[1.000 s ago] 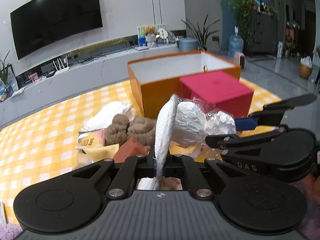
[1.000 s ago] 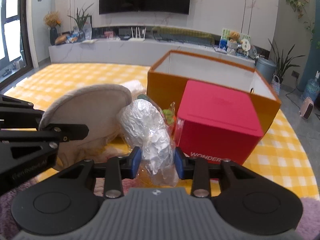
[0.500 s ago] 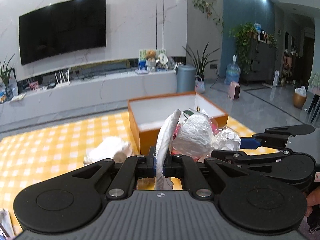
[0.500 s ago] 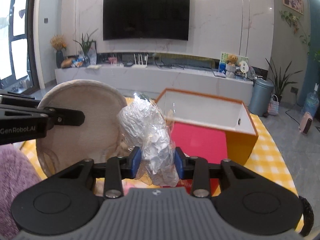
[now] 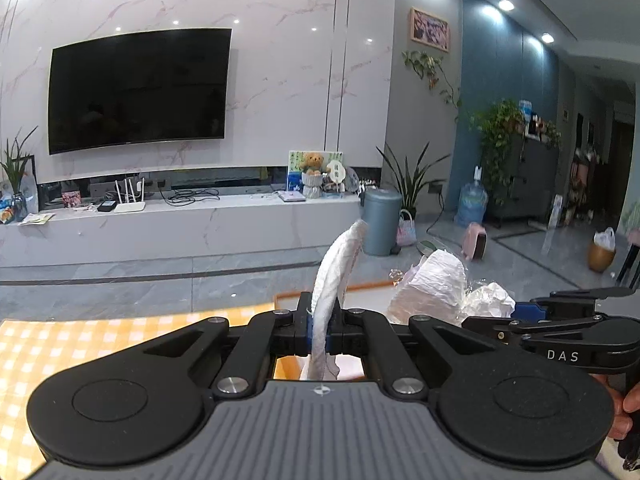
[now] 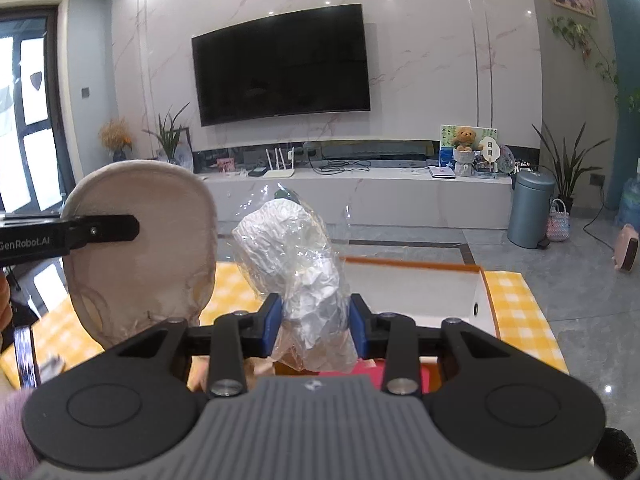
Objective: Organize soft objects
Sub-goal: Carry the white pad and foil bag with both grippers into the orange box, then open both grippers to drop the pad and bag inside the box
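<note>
A yellow-and-white checked cloth [image 6: 516, 300] covers the low surface in a living room with a grey tiled floor. On the marble wall hangs a dark television [image 5: 138, 90], and below it runs a long white media counter [image 5: 180, 224] carrying a white router [image 5: 129, 200] near its left end and a small teddy bear [image 6: 465, 138] toward its right end. Past the counter's right end stand a grey-blue pedal bin [image 6: 530, 210], a potted plant [image 5: 412, 184] and a water bottle [image 5: 471, 204]; a small pink heater [image 6: 628, 248] sits on the floor.

On the cloth an open orange box [image 6: 416, 268] with a white interior sits just ahead of the right gripper, its far rim level with the cloth's far edge. A red box [image 6: 360, 374] shows only as a strip below the jaws, so how it sits against the orange box cannot be told.

The left gripper [image 5: 322, 330] has its jaws pressed nearly together on the lower edge of a flat round beige pad [image 6: 140, 252], which stands upright and edge-on in the left wrist view and broad-faced in the right wrist view. The right gripper [image 6: 315, 330] has its jaws partly apart, clamped against both sides of a white crumpled bundle in clear plastic wrap [image 6: 296, 264], which rises above the pads and leans left. Both things are held in the air above the cloth, side by side and close, with the pad to the left of the bundle. A fingertip [image 5: 634, 400] shows at the right edge of the left wrist view.
</note>
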A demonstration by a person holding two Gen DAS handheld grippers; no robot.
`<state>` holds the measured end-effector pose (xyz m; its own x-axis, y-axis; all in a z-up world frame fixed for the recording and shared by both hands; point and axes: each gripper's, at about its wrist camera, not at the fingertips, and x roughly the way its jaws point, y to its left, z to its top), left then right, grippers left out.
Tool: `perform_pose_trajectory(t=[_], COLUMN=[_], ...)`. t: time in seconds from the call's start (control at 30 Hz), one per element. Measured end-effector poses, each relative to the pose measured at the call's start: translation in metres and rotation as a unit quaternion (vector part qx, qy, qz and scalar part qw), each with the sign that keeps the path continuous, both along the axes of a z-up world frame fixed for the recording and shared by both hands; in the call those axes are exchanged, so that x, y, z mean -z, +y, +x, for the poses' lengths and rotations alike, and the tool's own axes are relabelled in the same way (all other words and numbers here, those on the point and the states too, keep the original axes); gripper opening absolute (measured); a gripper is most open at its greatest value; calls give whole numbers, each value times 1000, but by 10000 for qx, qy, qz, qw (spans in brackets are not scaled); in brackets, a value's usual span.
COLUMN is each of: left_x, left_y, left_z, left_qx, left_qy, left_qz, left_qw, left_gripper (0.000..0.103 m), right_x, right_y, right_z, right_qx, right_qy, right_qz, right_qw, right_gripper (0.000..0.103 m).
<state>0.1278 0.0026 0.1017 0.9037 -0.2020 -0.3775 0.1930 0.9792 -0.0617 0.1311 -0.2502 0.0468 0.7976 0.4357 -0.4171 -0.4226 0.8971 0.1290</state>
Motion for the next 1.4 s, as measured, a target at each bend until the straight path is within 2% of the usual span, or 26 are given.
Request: perform_pose_trajectory(t=[0.2, 0.3, 0.4, 0.53, 0.67, 0.77, 0.83, 1.03, 1.2, 1.33, 1.4], left_x=[6, 19, 37, 64, 90, 111, 124, 148, 152, 152, 151], left_y=[-5, -9, -16, -29, -48, -61, -65, -64, -60, -55, -55], left_z=[39, 67, 101, 142, 161, 166, 168, 173, 175, 172, 178], left_qx=[62, -22, -188, -218, 47, 280, 325, 342, 383, 387, 335], left_qy=[-11, 242, 630, 957, 848, 915, 1042, 1618, 1815, 1905, 1936], left_qz=[-208, -559, -687, -426, 364, 885, 1078, 1130, 1053, 961, 925], left_qw=[9998, 9981, 9955, 9943, 9957, 9915, 9882, 9797, 9770, 9762, 9761], left_gripper=[6, 6, 6, 6, 6, 6, 6, 9, 14, 31, 34], right_x=[-5, 7, 30, 59, 83, 99, 109, 134, 144, 144, 143], right_y=[10, 15, 19, 26, 30, 28, 28, 39, 46, 49, 49], right_z=[45, 76, 109, 142, 168, 183, 193, 213, 217, 217, 218], right_qx=[138, 287, 474, 579, 681, 712, 697, 449, 175, 117, 96], right_qy=[35, 275, 680, 1034, 1234, 1472, 1648, 2171, 2409, 2555, 2627], right_qz=[-33, -120, -248, -567, -850, -899, -957, -1234, -1429, -1519, -1590], right_qw=[9999, 9991, 9962, 9913, 9864, 9824, 9792, 9673, 9598, 9547, 9516], right_gripper=[36, 36, 36, 36, 36, 36, 37, 37, 40, 43, 46])
